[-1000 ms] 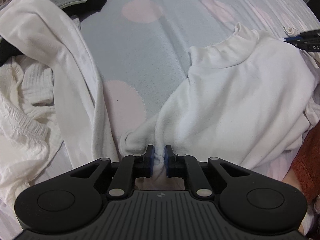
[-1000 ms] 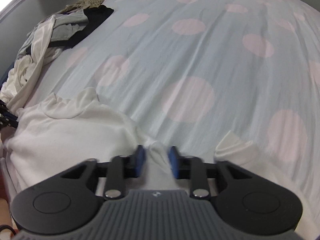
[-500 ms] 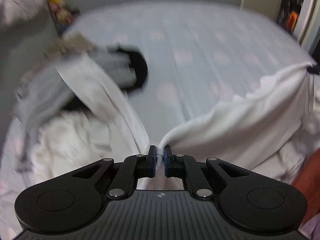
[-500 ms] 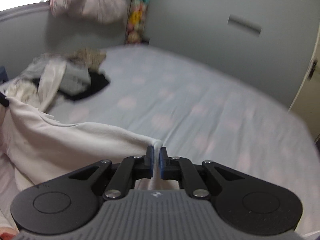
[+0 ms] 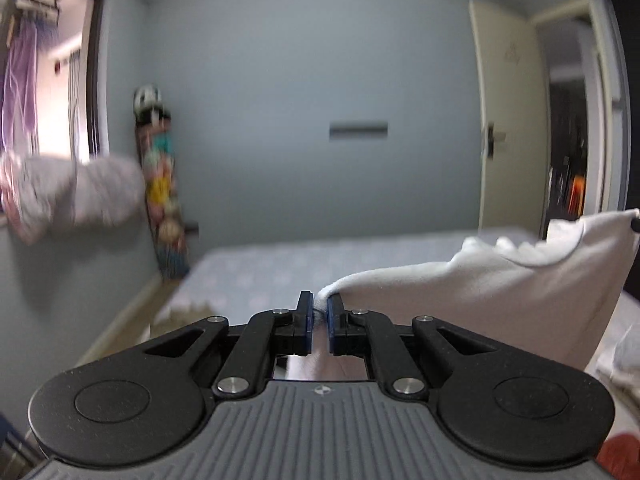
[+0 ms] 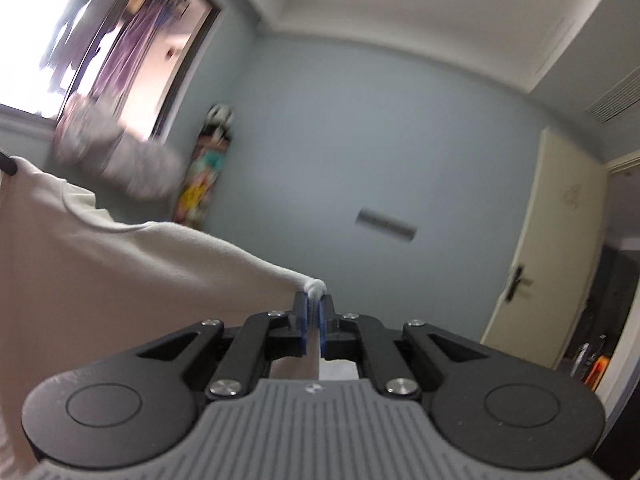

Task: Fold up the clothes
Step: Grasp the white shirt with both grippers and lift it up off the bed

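Shirt [image 5: 480,304] lifted, stretched sideways, collar up; left gripper [image 5: 319,312], right gripper [image 6: 313,307] each pinch one shoulder corner.

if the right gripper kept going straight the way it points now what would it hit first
The right gripper, shut on a corner of the white knit top, points upward at open air. Nothing shows in line before the pale blue-grey wall, though depth is hard to judge.

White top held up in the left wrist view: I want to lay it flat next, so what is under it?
Under the white top, pinched in the left claw, the dotted bedsheet shows at its left. The bed directly below and behind the cloth is covered.
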